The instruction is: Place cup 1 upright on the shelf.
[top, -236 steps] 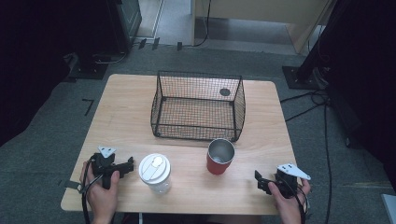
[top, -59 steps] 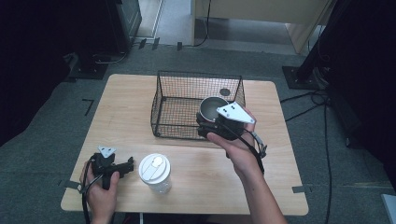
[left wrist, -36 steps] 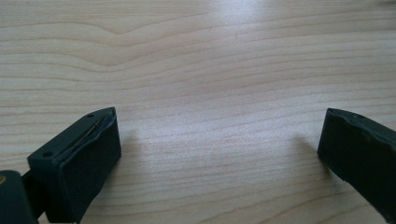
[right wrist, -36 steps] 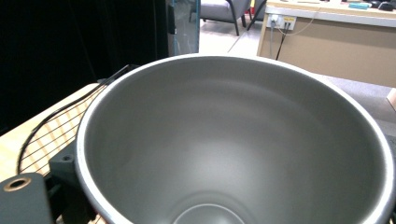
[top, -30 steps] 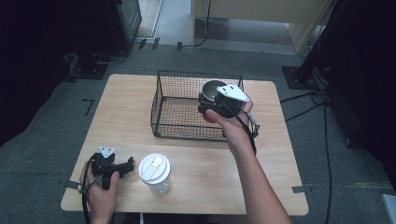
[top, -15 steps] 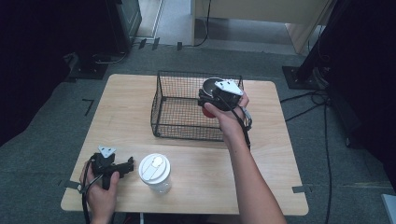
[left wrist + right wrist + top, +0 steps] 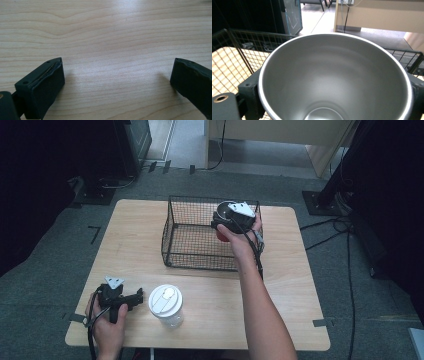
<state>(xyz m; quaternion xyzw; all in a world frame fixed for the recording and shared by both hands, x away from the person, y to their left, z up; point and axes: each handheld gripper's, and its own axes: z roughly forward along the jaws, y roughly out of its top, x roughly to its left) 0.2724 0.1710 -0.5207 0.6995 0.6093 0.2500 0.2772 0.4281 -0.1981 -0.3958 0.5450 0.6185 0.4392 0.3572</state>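
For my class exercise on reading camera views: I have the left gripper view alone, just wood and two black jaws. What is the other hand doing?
Observer: The right gripper holds a metal cup in the wire basket's far right corner.
Operator: Is the cup empty?
Observer: Yes, its steel inside is bare in the right gripper view.
Operator: Anything near my gripper?
Observer: A clear cup with a white lid stands just right of the left gripper.

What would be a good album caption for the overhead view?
The right gripper holds a red metal cup inside the wire basket; the left gripper rests near a lidded cup.
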